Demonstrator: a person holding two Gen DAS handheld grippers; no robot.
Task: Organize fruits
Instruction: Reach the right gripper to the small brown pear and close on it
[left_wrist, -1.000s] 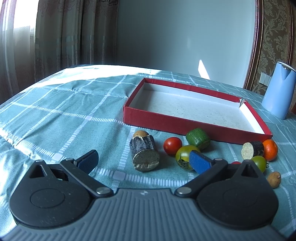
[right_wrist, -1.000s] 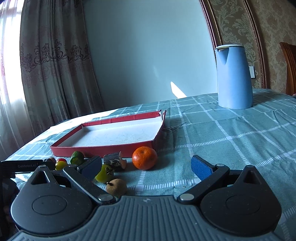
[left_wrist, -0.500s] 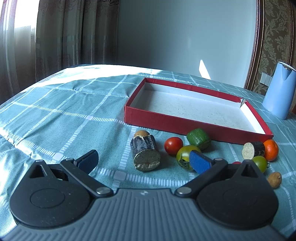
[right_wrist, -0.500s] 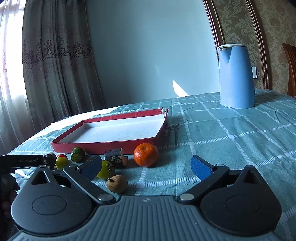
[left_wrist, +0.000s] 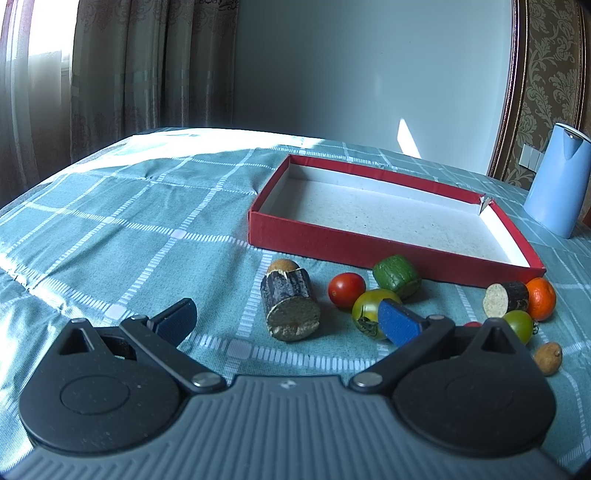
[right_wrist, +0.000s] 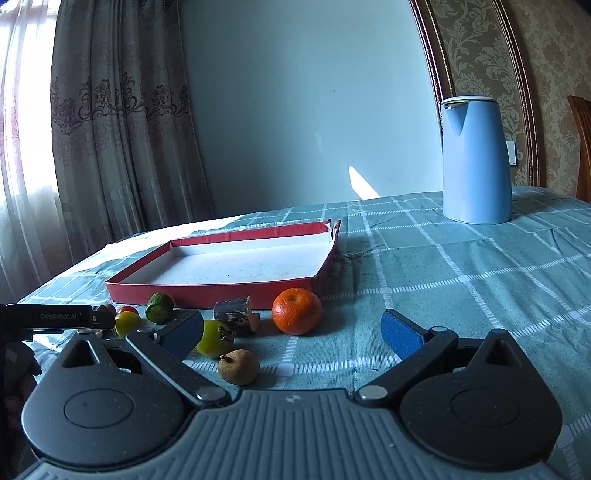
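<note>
As jaws gape, orange (right_wrist: 297, 311) lies ahead

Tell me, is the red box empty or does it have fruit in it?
Empty. The red box shows only its bare speckled floor in both views; every fruit lies outside on the tablecloth.

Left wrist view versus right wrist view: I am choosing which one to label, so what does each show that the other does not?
Only the left wrist view shows the large dark log-like piece lying whole, its cut end facing the camera, between the open left gripper fingers. Only the right wrist view shows a wooden chair at the right edge and the left gripper from the side. Both show the red tray with nothing in it, the orange, the small brown fruit, the blue kettle and the checked tablecloth. The right gripper is open too.
</note>
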